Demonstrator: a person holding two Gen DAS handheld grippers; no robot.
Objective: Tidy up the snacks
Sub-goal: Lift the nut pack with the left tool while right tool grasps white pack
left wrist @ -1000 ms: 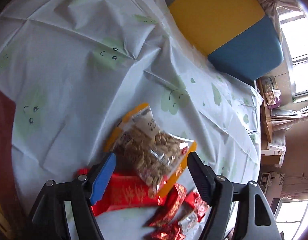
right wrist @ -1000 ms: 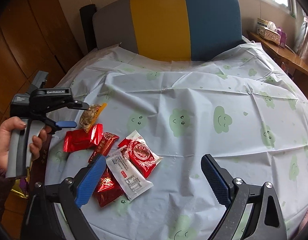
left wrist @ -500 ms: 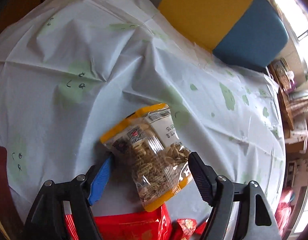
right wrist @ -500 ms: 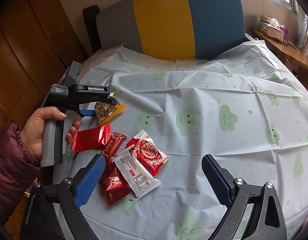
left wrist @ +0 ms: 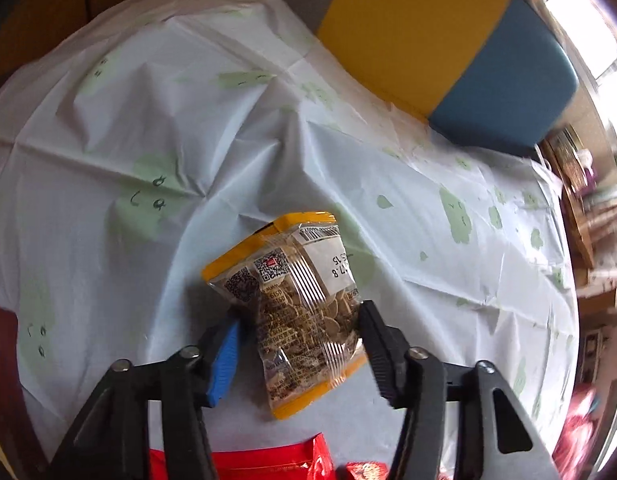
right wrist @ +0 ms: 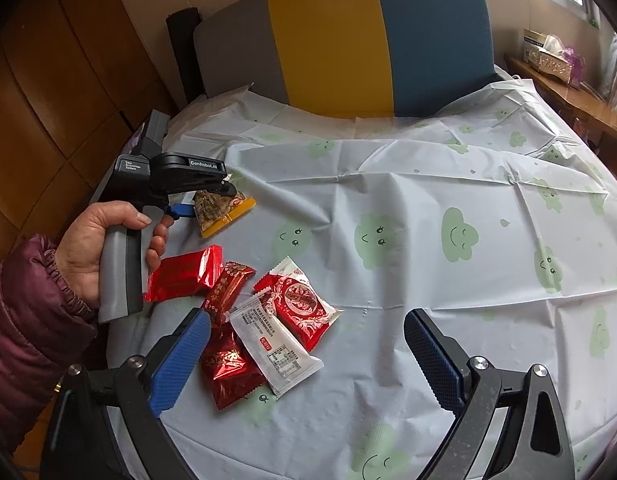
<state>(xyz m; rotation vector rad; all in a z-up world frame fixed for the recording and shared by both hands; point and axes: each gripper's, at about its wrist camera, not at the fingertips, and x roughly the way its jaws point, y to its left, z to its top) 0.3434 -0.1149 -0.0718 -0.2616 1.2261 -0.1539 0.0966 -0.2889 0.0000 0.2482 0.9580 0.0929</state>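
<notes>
My left gripper [left wrist: 298,320] is shut on a yellow-edged clear bag of seeds [left wrist: 296,300] and holds it just above the cloud-print cloth; the same gripper [right wrist: 206,200] and bag [right wrist: 220,210] show at the left of the right wrist view. Lower left on the cloth lie a red packet [right wrist: 184,274], a narrow red packet [right wrist: 227,286], a red-and-white round-print packet [right wrist: 302,302], a white packet [right wrist: 274,350] and a dark red foil packet [right wrist: 228,368]. My right gripper [right wrist: 304,354] is open and empty just in front of this pile.
The cloth [right wrist: 428,240] covers a round table. A grey, yellow and blue headboard [right wrist: 340,40] stands behind it. Wooden panels [right wrist: 48,80] are at the left and a shelf with a tissue box [right wrist: 546,54] is at the right.
My left gripper has closed on the seed bag and carried it away from the red packets toward the far side. My right gripper has barely moved and stays open.
</notes>
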